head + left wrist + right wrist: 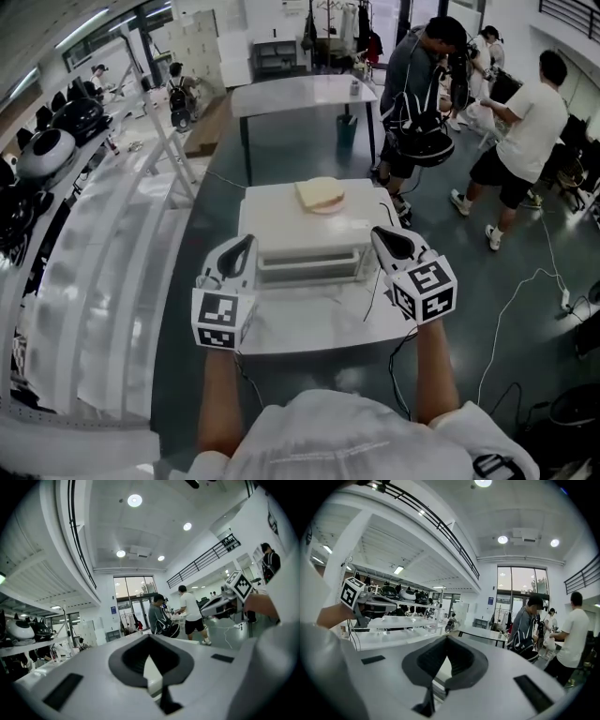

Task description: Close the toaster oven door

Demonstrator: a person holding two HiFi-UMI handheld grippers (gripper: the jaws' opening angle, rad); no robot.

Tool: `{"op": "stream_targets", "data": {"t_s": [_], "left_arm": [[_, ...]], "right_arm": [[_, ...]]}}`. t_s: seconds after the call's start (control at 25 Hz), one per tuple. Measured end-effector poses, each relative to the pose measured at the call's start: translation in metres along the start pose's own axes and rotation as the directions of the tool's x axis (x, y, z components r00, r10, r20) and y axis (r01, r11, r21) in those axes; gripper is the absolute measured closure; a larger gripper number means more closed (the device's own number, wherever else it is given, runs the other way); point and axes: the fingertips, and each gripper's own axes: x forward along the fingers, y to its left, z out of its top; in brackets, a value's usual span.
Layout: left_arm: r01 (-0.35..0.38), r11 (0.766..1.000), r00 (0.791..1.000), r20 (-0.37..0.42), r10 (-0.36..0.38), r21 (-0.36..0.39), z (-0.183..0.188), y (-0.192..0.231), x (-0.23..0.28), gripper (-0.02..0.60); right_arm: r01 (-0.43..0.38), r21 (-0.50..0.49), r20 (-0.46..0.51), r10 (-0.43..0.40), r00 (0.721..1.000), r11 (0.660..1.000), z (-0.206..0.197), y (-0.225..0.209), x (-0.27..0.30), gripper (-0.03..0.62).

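Closed jaws; toaster oven (307,242) head-view only

a white table (309,330) stands on a grey floor (281,150). a white oven (305,246) sits directly on it, towards the far side. a thin dark cable (372,295) trails over the bare near part, towards the right edge.

The toaster oven (281,214) looks smooth and matt, the table (309,325) beneath it glossy and reflective.

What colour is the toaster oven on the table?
White; the toaster oven shows best in the head view.
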Motion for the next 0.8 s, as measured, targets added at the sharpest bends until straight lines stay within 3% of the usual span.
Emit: {"op": "stream_targets", "data": {"t_s": [0.48, 0.8], "left_arm": [[-0.001, 1.0, 1.0, 0.009, 0.0, 0.015, 0.009, -0.005, -0.006, 0.563], [0.009, 1.0, 1.0, 0.012, -0.009, -0.017, 0.005, -0.006, -0.011, 0.563]], "right_arm": [[-0.026, -0.025, 0.002, 0.026, 1.0, 0.999, 0.004, 0.007, -0.002, 0.579], [-0.033, -0.035, 0.0, 0.033, 0.999, 0.999, 0.003, 0.012, -0.003, 0.579]]}}
